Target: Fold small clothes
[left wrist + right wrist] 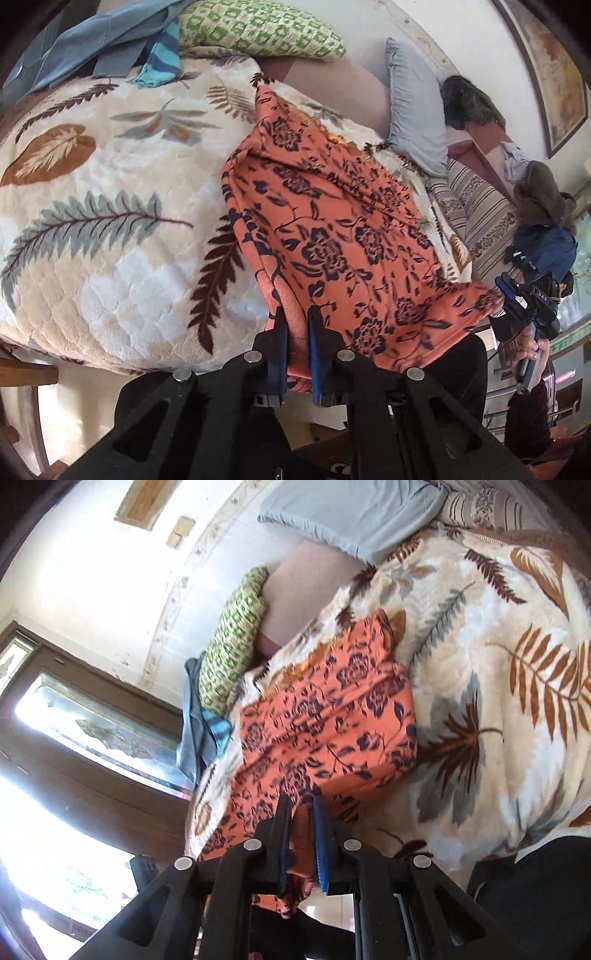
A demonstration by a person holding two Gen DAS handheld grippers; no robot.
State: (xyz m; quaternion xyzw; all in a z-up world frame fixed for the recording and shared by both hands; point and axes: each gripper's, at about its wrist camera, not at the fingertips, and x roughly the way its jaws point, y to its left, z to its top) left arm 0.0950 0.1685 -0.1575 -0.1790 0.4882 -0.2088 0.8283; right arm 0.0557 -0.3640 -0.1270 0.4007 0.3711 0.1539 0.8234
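An orange garment with a dark floral print (332,229) is held stretched over the leaf-patterned blanket (110,206) on the bed. My left gripper (297,317) is shut on the garment's near edge. The right gripper (508,291) shows at the far right of the left wrist view, gripping the garment's other corner. In the right wrist view the right gripper (298,805) is shut on the same orange garment (332,716), whose far part lies on the blanket (498,686).
A green patterned pillow (258,29), blue clothes (92,40) and a grey pillow (417,110) lie at the head of the bed. A striped pillow (476,218) and a dark bag (543,243) sit to the right. A dark wooden window frame (92,716) shows at the left.
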